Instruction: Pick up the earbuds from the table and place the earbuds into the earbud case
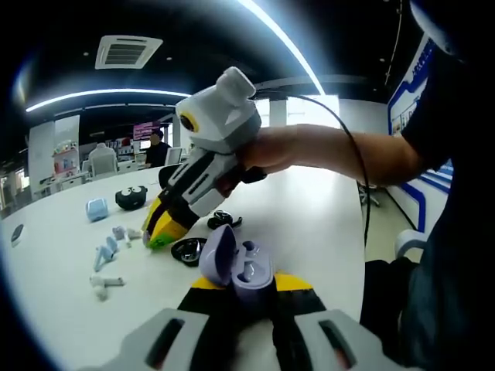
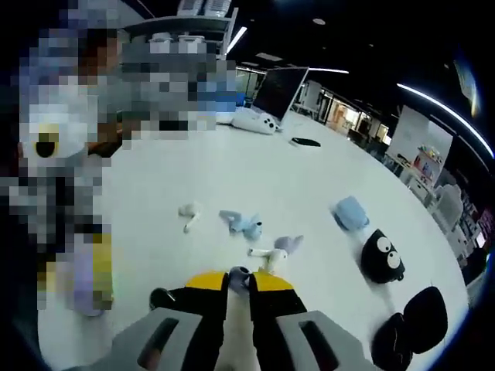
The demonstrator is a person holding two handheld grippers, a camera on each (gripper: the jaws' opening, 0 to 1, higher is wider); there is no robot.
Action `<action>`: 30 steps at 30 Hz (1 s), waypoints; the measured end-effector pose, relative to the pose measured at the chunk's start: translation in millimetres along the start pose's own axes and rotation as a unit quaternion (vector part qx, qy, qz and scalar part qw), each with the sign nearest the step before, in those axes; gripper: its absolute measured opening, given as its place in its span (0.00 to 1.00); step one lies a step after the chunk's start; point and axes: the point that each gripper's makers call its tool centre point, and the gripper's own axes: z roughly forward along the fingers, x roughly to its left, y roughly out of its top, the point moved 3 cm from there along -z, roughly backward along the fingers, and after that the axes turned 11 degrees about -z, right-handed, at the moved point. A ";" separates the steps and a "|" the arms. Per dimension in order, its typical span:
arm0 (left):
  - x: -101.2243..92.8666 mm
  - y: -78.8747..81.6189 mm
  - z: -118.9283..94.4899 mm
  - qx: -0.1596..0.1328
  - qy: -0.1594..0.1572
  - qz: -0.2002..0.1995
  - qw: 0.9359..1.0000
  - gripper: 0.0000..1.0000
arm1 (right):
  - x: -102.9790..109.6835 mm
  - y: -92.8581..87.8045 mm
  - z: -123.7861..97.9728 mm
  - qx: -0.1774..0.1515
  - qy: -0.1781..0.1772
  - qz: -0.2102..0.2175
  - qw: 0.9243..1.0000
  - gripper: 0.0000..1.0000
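My left claw (image 1: 241,287) clamps open case (image 1: 236,264); right claw (image 2: 239,280) pinches earbud (image 2: 239,273), lower centre: tiny, slick, grip stem.

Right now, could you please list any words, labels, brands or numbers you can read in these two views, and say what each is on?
None can be read.
Blue and white wall panel: its markings are too blurred.
Pink sign at the back: too small.
Purple earbud case, blue case, black case with eyes: no lettering shows.
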 end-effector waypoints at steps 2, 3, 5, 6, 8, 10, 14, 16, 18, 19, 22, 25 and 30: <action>0.0 0.0 0.0 0.000 0.000 0.001 1.000 0.19 | -0.8 -0.2 0.1 0.002 0.002 -0.002 1.000 0.11; -0.1 0.1 0.0 0.000 0.000 0.001 1.000 0.19 | -1.1 -0.4 -0.2 0.004 0.002 -0.005 1.000 0.11; -0.3 0.1 0.1 0.000 0.001 0.001 1.000 0.19 | -1.0 -0.2 -0.4 0.004 0.003 -0.008 1.000 0.11; -0.4 0.1 0.1 0.000 0.001 0.001 1.000 0.19 | -1.1 -0.4 -0.5 0.005 0.004 -0.009 1.000 0.11; -0.5 0.1 0.1 0.000 0.000 0.001 1.000 0.19 | -1.1 -0.9 -0.8 0.004 0.005 -0.010 1.000 0.11; -0.6 0.2 0.2 0.000 0.000 0.001 1.000 0.19 | -1.7 -1.5 -1.2 0.004 0.004 -0.008 1.000 0.11; -0.8 0.1 0.3 0.000 0.000 0.001 1.000 0.19 | -2.4 -2.5 -2.1 0.001 0.003 0.000 1.000 0.11; -0.9 0.1 0.3 -0.001 0.000 0.002 1.000 0.19 | -2.3 -2.1 -2.6 -0.002 0.003 0.005 1.000 0.10; -0.9 0.1 0.3 -0.001 0.000 0.002 1.000 0.19 | -1.8 -0.9 -2.2 -0.006 0.004 0.010 1.000 0.11; -1.0 0.0 0.3 -0.001 0.000 0.002 1.000 0.19 | -1.9 -0.6 -1.7 -0.007 0.004 0.013 1.000 0.12; -1.1 0.0 0.2 -0.001 0.001 0.002 1.000 0.19 | -1.4 -0.9 0.7 -0.004 0.004 0.017 1.000 0.13; -1.1 -0.1 0.2 -0.001 0.001 0.002 1.000 0.19 | -1.7 -0.1 2.6 -0.006 0.004 0.020 1.000 0.12; -1.0 -0.2 0.0 -0.001 0.001 0.002 1.000 0.19 | -1.6 1.3 4.4 -0.007 0.005 0.026 1.000 0.11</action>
